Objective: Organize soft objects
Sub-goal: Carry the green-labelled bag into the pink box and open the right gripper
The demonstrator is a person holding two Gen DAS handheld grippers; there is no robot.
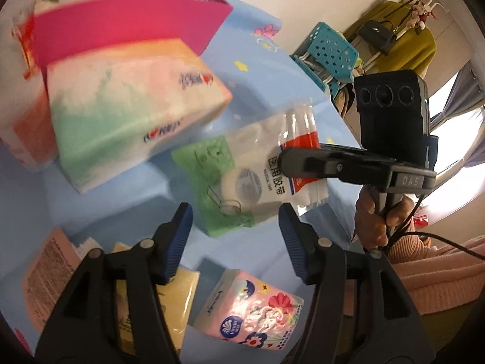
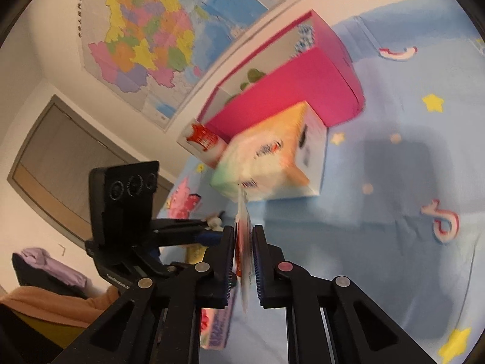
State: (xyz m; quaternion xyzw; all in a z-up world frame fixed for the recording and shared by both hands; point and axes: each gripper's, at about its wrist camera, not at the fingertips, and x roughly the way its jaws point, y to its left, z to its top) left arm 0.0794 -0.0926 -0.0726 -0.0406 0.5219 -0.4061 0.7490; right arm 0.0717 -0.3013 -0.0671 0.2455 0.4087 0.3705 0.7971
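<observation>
Left gripper (image 1: 235, 239): fingers spread wide, nothing between them, hovering above the blue sheet (image 1: 127, 200), aimed down and forward.
Below the left fingers: yellow pack (image 1: 175, 300) and floral pink tissue pack (image 1: 251, 312) lying side by side on the sheet; pale pink pack (image 1: 45, 276) at the left edge.
Right gripper (image 2: 244, 236): fingers pressed together on the red-and-white edge of the medical tape bag (image 1: 272, 170), held level from the right side, bag hanging clear of the sheet.
Right hand (image 1: 376, 215): wrapped round the handle under the gripper, pink sleeve behind.
Green pack (image 1: 212, 182): directly behind the bag, partly covered by it.
Large tissue pack (image 1: 133, 109): pastel wrapper, farther back, leaning against the pink box (image 1: 121, 30).
Pink box: open, checked cloth showing inside.
Far right: teal basket (image 1: 330, 51) past the sheet's edge.
</observation>
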